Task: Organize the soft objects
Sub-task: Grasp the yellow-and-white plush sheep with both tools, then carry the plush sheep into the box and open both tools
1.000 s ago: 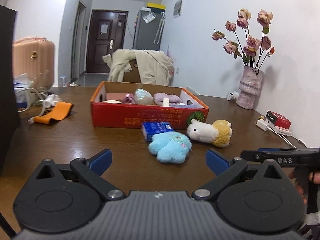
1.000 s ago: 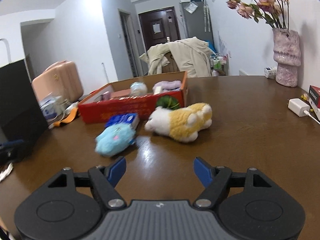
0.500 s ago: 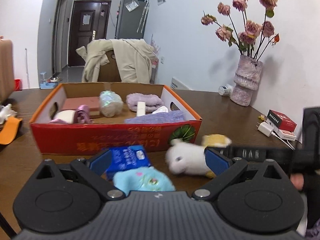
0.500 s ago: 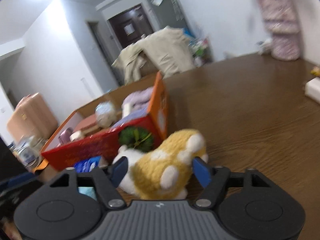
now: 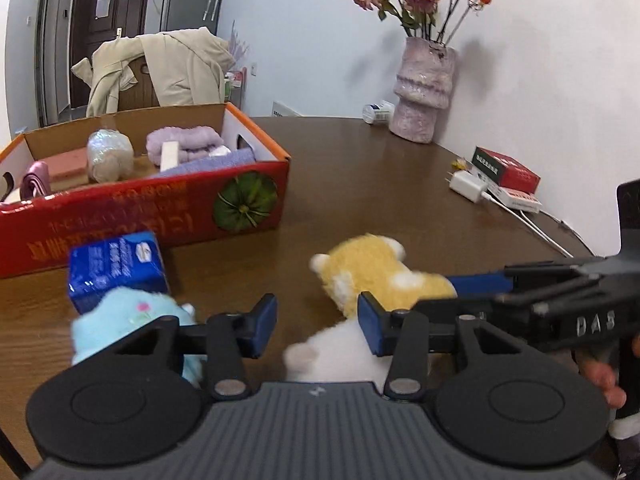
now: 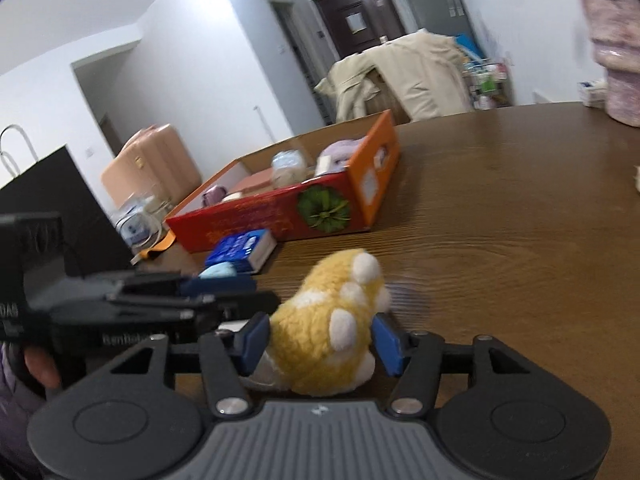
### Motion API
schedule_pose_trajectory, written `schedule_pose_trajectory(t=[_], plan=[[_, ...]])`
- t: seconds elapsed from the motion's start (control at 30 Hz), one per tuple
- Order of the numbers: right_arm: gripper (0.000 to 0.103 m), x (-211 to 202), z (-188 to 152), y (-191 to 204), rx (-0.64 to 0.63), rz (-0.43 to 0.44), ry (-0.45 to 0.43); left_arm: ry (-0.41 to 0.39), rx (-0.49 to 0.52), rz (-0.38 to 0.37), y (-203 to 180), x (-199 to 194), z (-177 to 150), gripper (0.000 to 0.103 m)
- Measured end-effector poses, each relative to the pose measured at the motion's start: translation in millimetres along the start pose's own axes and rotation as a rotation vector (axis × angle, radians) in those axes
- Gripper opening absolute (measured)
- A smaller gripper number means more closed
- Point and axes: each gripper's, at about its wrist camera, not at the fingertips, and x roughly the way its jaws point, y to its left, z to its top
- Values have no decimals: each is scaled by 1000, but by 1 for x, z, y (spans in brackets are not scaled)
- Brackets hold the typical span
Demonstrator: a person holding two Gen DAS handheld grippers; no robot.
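Note:
A yellow-and-white plush animal (image 6: 328, 320) lies on the brown table, and my right gripper (image 6: 316, 338) is shut on its yellow body. It also shows in the left wrist view (image 5: 372, 276). My left gripper (image 5: 316, 328) stands open and empty just above the plush's white head (image 5: 328, 356). A light-blue plush (image 5: 128, 316) lies left of it, partly hidden behind the left finger. The red cardboard box (image 5: 132, 216) holds soft items, among them a purple towel (image 5: 184, 144).
A blue tissue pack (image 5: 116, 264) lies in front of the box. A pink vase (image 5: 424, 92) with roses, a red carton (image 5: 504, 168) and a white charger (image 5: 468, 186) sit at the right. A black bag (image 6: 56, 200) stands at the left.
Both grippers moved forward to the yellow-and-white plush. My right gripper closed on its yellow body. My left gripper narrowed and swung right, from the blue plush to the white head.

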Motion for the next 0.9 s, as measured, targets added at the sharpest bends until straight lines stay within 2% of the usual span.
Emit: schedule_pose_trajectory(t=[0.1,0.2,0.33,0.37,0.47,0.63,0.7,0.77,0.8,0.87,0.9], plan=[[58,-6,-10,-8,50,-16,-26,16,-20,-7,-5,-7,-8,45],[59,-4,-15,-13,81,-57,-72,39,-64,-50,-14,-14,-19,46],[58,-6,-13,-5,40,-101,-92,32,-44,-39,-22,-28,-23,58],[58,-9,-14,-3,27,-94,-90,7,-58,-19,-18,-35,-22,65],[58,-13,-18,1,5,-57,-72,-42,-83,27,-9,-44,-17,74],[60,-10,-29,13,8,-47,-41,-58,-116,47,3,-23,-5,80],[61,-9,-32,17,0,-47,-39,-31,-151,18,10,-11,-1,79],[58,-3,-34,22,-29,-82,-30,-10,-186,-19,15,-2,-2,67],[50,-2,-35,23,-41,-99,-26,-2,-202,-37,17,1,-4,64],[48,0,-36,24,-44,-113,-27,-2,-242,-85,21,4,-7,56],[47,0,-36,24,-37,-113,-27,-3,-251,-95,22,4,-8,55]])
